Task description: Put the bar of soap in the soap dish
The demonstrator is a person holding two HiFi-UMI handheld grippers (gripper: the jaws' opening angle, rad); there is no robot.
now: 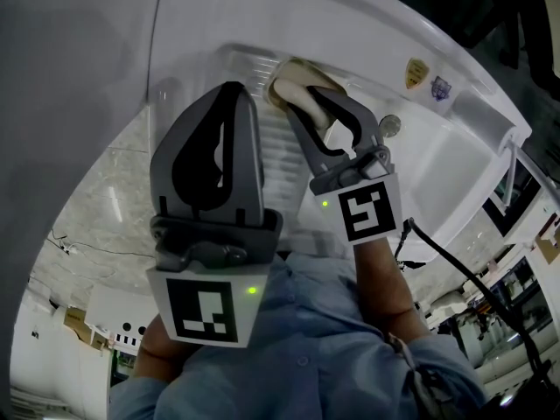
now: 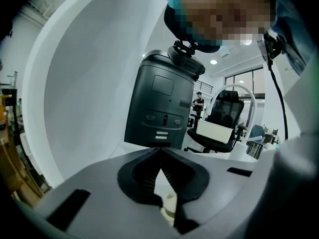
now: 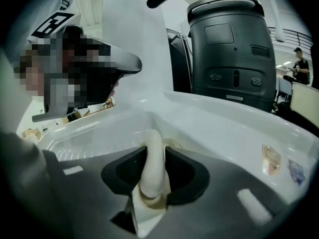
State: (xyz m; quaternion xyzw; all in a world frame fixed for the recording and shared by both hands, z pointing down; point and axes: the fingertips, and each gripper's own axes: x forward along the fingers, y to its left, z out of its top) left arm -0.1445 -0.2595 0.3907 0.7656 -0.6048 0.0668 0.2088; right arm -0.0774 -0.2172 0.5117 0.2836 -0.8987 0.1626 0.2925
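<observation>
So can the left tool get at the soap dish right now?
Probably not: the right tool holds the bar of soap on edge right at the soap dish, crowding it. The left tool, shut, sits alongside.

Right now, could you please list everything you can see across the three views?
bar of soap: one, cream, on edge between the right gripper's jaws
soap dish: one, tan rim, in the tub's corner, right behind the soap
tub: one, white, ribbed floor, below both grippers
stickers: two, gold and purple, on the tub's rim
round fitting: one, silvery, on the tub's inner wall
machine: one, dark grey, behind the tub
office chair: one, black, background
bystander: one, dark clothes, far background
shirt: one, blue, on the person
left gripper: one, grey, jaws together, empty
right gripper: one, grey, closed on the soap
</observation>
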